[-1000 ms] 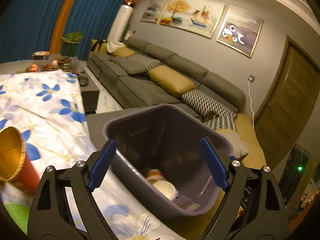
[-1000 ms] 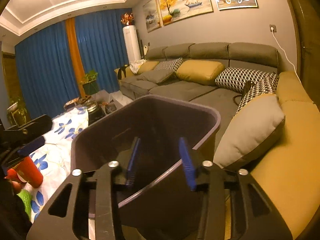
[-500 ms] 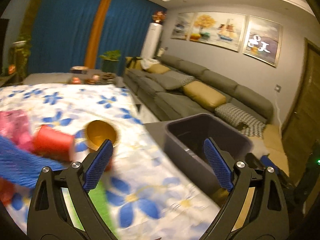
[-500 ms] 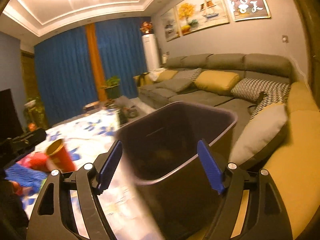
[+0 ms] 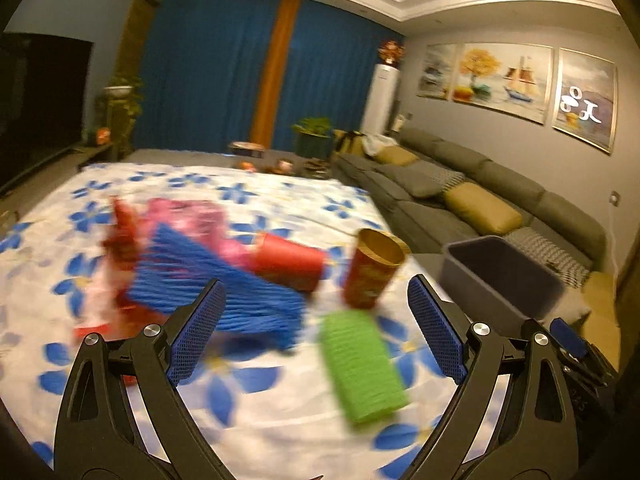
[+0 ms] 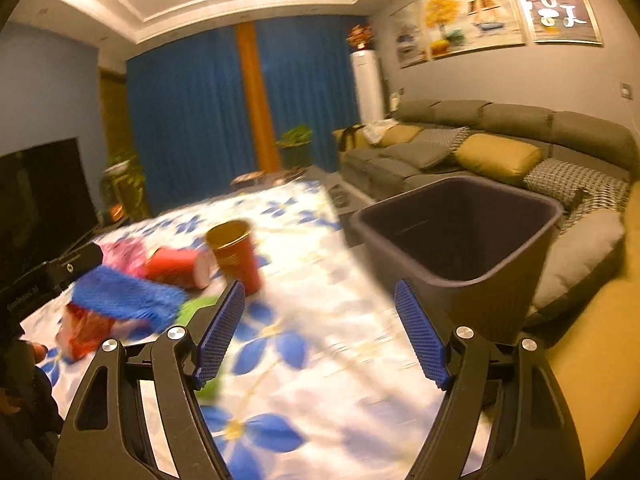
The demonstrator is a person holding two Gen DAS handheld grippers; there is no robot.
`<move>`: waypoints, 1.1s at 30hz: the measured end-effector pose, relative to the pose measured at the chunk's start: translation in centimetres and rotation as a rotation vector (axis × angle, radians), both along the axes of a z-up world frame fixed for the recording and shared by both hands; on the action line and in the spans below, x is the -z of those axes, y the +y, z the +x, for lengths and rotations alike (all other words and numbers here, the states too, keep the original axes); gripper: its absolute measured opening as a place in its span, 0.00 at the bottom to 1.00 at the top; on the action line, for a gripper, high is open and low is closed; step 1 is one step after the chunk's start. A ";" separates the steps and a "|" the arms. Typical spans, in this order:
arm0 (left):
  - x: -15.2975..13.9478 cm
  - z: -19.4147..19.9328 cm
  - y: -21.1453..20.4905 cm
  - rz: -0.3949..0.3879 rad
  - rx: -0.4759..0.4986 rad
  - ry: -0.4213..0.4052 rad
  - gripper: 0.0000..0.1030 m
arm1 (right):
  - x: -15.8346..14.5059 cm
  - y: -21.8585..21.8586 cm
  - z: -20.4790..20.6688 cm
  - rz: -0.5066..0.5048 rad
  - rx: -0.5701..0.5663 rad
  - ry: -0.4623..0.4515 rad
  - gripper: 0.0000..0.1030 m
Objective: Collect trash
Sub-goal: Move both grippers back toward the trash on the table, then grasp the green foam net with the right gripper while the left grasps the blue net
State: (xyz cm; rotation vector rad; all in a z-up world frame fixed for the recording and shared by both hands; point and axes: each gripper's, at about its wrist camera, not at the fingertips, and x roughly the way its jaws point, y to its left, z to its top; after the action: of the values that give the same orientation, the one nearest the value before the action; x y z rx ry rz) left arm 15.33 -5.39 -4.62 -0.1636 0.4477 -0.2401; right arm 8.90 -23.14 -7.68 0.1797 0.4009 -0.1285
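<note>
Both wrist views look slightly down over the floral table [image 5: 280,420] — sharing cups, bin [image 6: 460,248].

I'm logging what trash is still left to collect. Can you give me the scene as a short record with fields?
surface: flowered cloth
bin: dark bin, at the cloth's right edge
upright: red cup, gold inside
lying: red cup; green roll
heap: blue cloth, pink item, blurred
left claw: open, empty
right claw: open, empty
</note>
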 end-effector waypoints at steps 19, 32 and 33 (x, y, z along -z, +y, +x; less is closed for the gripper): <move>0.9 -2.1 10.6 -0.026 -0.185 0.023 0.88 | 4.0 9.6 4.9 -0.077 -0.145 0.181 0.74; 2.1 -0.2 10.1 -0.026 -0.137 0.055 0.85 | 5.4 10.2 6.6 -0.087 -0.178 0.302 0.62; 2.1 -0.1 10.1 -0.027 -0.134 0.059 0.85 | 5.5 10.2 6.8 -0.087 -0.179 0.311 0.61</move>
State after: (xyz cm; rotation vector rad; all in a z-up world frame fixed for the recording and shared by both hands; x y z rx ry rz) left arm 15.22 4.70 -6.73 -0.2263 0.4903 -0.1102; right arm 15.67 -12.93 -13.18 0.0368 0.7178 0.0033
